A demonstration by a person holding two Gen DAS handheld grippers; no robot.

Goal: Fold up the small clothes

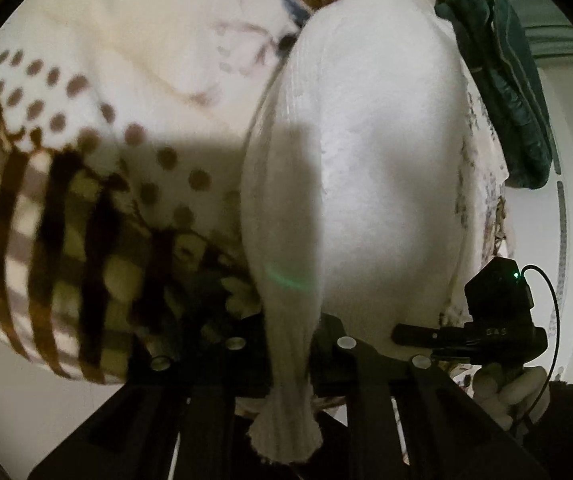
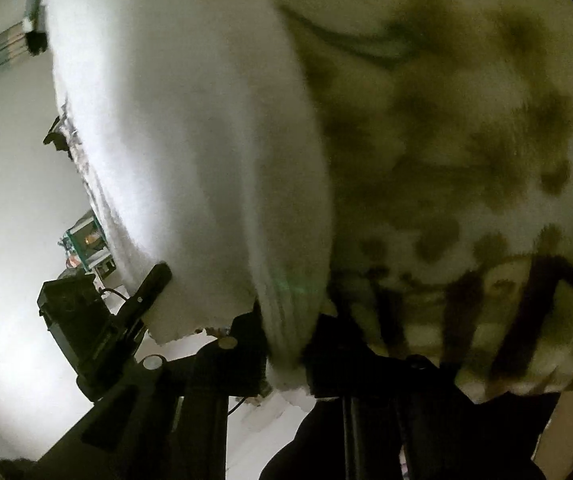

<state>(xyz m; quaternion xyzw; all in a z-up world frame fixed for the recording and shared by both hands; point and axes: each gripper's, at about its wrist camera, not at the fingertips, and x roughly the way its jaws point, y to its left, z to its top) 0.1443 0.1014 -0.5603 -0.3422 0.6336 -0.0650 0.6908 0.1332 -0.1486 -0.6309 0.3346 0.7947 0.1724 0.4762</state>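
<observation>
The left gripper (image 1: 290,364) is pressed together on a bunched end of the white cloth (image 1: 366,168), which stretches away ahead of its tips over a patterned blanket (image 1: 66,200) with brown dots and stripes. The right gripper (image 2: 286,356) likewise pinches a gathered edge of the same white cloth (image 2: 190,152), the fabric rising straight out from between its tips. Ahead and to the right of the left gripper lies a dark green garment (image 1: 514,92).

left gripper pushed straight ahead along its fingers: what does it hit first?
The white cloth that the left gripper is already shut on; it fills the path ahead. The patterned bedding probably lies right beneath, depth unclear.
</observation>
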